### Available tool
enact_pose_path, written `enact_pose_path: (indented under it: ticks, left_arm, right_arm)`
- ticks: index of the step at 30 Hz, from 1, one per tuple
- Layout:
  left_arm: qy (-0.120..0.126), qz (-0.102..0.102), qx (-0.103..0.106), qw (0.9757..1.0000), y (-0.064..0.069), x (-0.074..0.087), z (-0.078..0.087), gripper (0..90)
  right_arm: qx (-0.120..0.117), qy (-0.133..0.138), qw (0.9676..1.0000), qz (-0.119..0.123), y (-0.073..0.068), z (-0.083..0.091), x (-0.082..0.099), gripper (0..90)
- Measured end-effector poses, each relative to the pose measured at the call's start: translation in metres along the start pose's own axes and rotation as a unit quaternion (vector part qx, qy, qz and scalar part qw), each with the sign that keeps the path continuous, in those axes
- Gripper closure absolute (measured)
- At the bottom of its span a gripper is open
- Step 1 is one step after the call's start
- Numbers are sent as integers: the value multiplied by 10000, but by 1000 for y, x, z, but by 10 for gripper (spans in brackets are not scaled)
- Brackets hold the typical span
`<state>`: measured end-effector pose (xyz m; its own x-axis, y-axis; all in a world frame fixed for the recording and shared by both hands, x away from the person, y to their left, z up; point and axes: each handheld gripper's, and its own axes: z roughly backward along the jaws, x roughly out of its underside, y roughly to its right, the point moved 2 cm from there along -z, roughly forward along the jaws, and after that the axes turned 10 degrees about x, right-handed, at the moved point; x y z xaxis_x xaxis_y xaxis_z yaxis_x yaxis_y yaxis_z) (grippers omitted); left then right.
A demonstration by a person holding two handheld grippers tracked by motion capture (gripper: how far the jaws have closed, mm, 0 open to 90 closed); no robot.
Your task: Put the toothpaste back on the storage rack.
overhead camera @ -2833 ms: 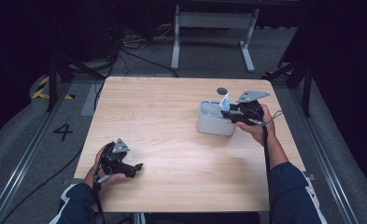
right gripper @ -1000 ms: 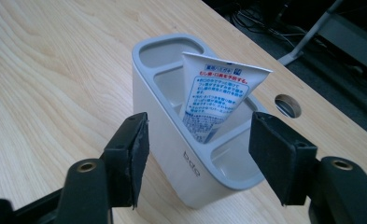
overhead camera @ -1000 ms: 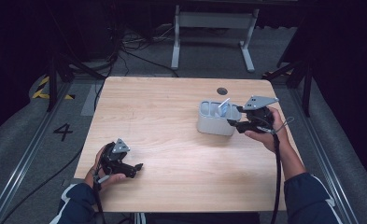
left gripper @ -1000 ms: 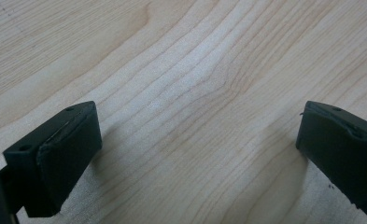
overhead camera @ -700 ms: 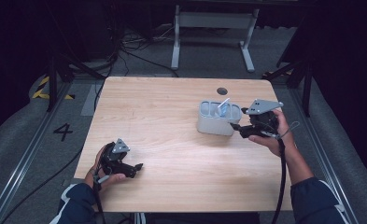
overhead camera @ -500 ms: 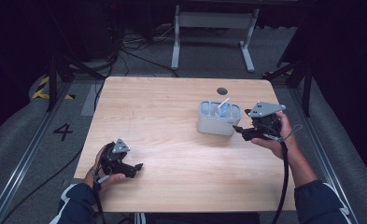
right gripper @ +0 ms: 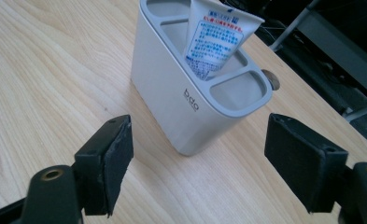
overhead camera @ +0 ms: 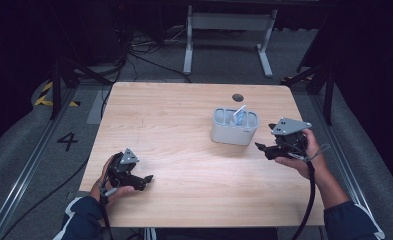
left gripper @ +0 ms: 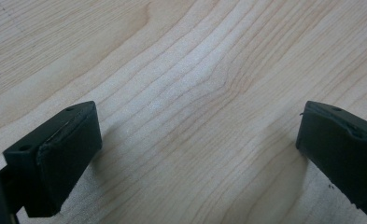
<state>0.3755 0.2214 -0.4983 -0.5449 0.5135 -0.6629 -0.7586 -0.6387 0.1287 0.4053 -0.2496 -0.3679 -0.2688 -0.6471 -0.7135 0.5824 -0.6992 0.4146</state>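
Your right gripper (overhead camera: 262, 148), jaws just opened wide and empty, sits beside the holder (overhead camera: 234, 127) containing a tube (right gripper: 215, 38). Your left gripper (overhead camera: 146, 178) rests on the surface (overhead camera: 174, 115), jaws wide, empty.

I was working in a lab or recording studio – black curtains (overhead camera: 14, 60) ringed the wooden table (overhead camera: 174, 125), cables (overhead camera: 134, 50) sprawled over grey carpet (overhead camera: 29, 165) far beyond my fingers, with hazard tape (overhead camera: 46, 92) and a floor-marked "4" (overhead camera: 67, 141).
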Motion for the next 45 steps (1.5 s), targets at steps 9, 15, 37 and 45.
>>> enact_pose_path:
  ticks: [9, 15, 37, 45]
  left_arm:
    - [2, 1, -1, 10000, 0, 0, 0, 5]
    - [0, 2, -3, 10000, 0, 0, 0, 5]
    - [13, 45, 5, 10000, 1, 0, 0, 5]
    - [11, 53, 2, 10000, 1, 0, 0, 5]
  right_arm:
    - [-3, -225, 9997, 52, -4, -2, 20, 246]
    - [-24, -369, 9993, 54, -8, -6, 36, 246]
    - [42, -695, 9969, -352, -10, 0, 103, 231]
    - [2, -738, 9953, -621, -8, 7, 127, 220]
